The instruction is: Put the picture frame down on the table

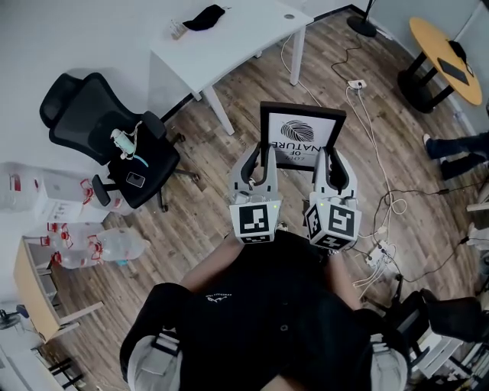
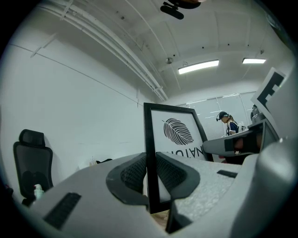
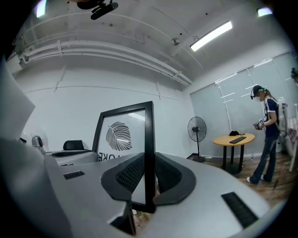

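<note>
**Surroundings, left to right.** Water bottles (image 1: 27,189) lie at the far left of the wooden floor (image 1: 206,206). A black office chair (image 1: 107,134) stands next, with small items on its seat. The white surface (image 1: 229,42) follows. A dark cloth (image 1: 205,17) lies near its far edge, and a small clear object (image 1: 177,29) sits beside the cloth, toward the left corner. Right of the surface, cables (image 1: 374,145) trail over the floor to a round yellow table (image 1: 447,53). A person's legs (image 1: 457,145) show at the right border. From my right claw view, a standing fan (image 3: 197,128) is beside that round table (image 3: 234,138).

**Claws and frame.** My left claw (image 1: 260,156) is closed on the left side bar of the picture frame (image 1: 302,136). Its ribbed pads (image 2: 132,174) press both faces of the bar (image 2: 150,158). My right claw (image 1: 330,158) is likewise clamped on the right side bar (image 3: 149,153).

The frame stands upright in the air over the floor. It is clear of the surface, off its near right corner. Nothing lies between them but open floor.
</note>
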